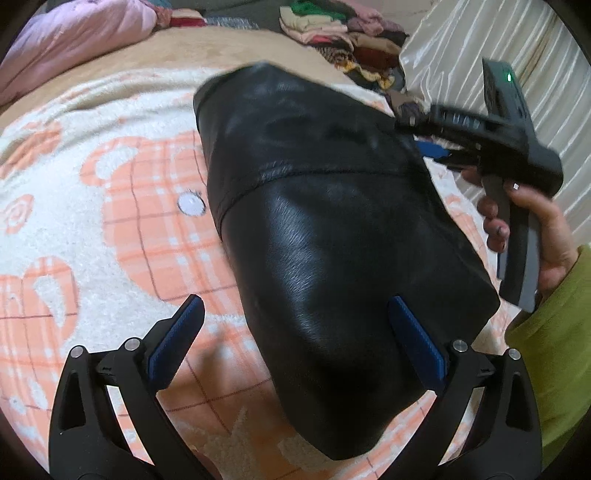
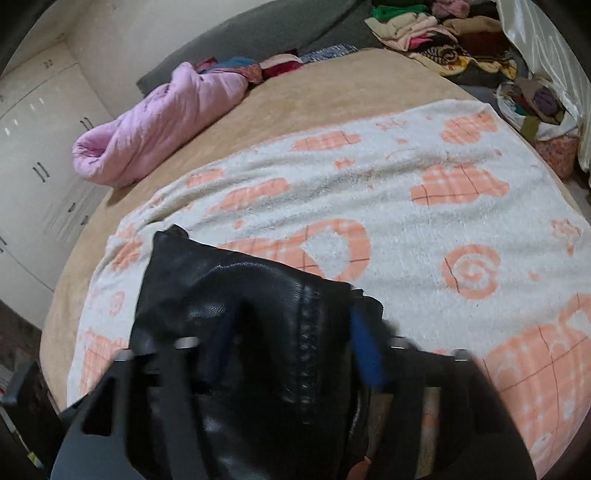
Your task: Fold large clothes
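Beige plush covers the wide bed [image 2: 306, 99], and over it lies a white fleecy blanket with orange checked shapes [image 2: 424, 229]. Folded on that blanket sits the glossy black leather-look garment [image 1: 332, 229], a long bundle with a stitched seam across it. Up at the bed's far edge there's a rolled pink quilted cover [image 2: 155, 129] and a heap of mixed coloured clothes [image 1: 340, 33] by a pale shiny curtain [image 1: 517, 74].

Now the tools: the left gripper [image 1: 295, 354] hangs over the near end of the garment, fingers spread wide, one blue pad above the leather, the other over the blanket, nothing pinched. The right gripper [image 2: 291, 347], held by a hand [image 1: 535, 229] in an olive-green sleeve [image 1: 554, 350], sits at the garment's far side; it's blurred, but leather appears to lie between its fingers, and whether they bite I cannot tell.
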